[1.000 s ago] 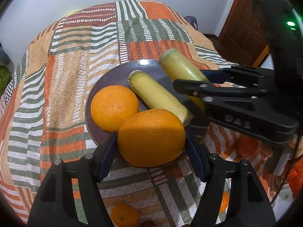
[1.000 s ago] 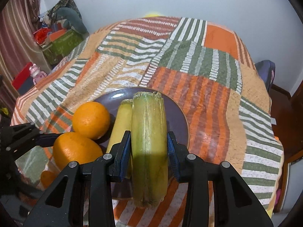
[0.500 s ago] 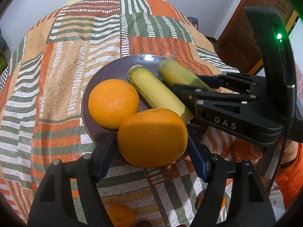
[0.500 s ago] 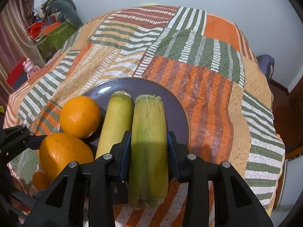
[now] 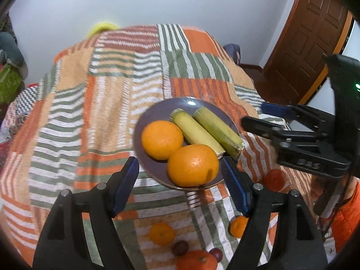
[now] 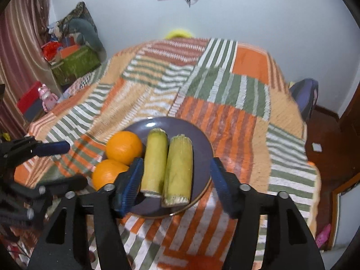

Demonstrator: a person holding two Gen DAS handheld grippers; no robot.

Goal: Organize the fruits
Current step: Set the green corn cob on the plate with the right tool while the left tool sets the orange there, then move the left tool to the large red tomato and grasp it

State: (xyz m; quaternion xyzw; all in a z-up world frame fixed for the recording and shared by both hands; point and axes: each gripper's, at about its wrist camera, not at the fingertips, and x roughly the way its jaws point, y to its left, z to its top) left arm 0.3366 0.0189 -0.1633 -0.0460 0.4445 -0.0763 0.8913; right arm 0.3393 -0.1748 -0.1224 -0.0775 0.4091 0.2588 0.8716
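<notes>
1. Both grippers have let go and drawn up and back from the plate (image 5: pixel 144 157) since a second ago; the right gripper (image 6: pixel 175 180) was clamped on the greener cane piece (image 6: pixel 178 168) then, and its jaws have just been opening, now standing apart with nothing pressed between them
2. Likewise the left gripper (image 5: pixel 180 184), which had the near orange (image 5: pixel 193 165) between its pads, has opened further and now hangs with jaws wide and that orange sitting free on the plate below
3. On the plate now: two oranges touching each other on one side, the far orange (image 5: pixel 162 139) behind the near one, and two cane pieces side by side, the yellower piece (image 5: pixel 195 132) between the oranges and the greener one
4. To my eye that settles this pair of placements, and nothing looks set to roll
5. Still loose on the striped bedspread (image 5: pixel 90 112) nearer the person are small oranges (image 5: pixel 162 234) and a couple of dark round fruits (image 5: pixel 180 247), so I'd judge the job only partly done, with those the likely next picks
</notes>
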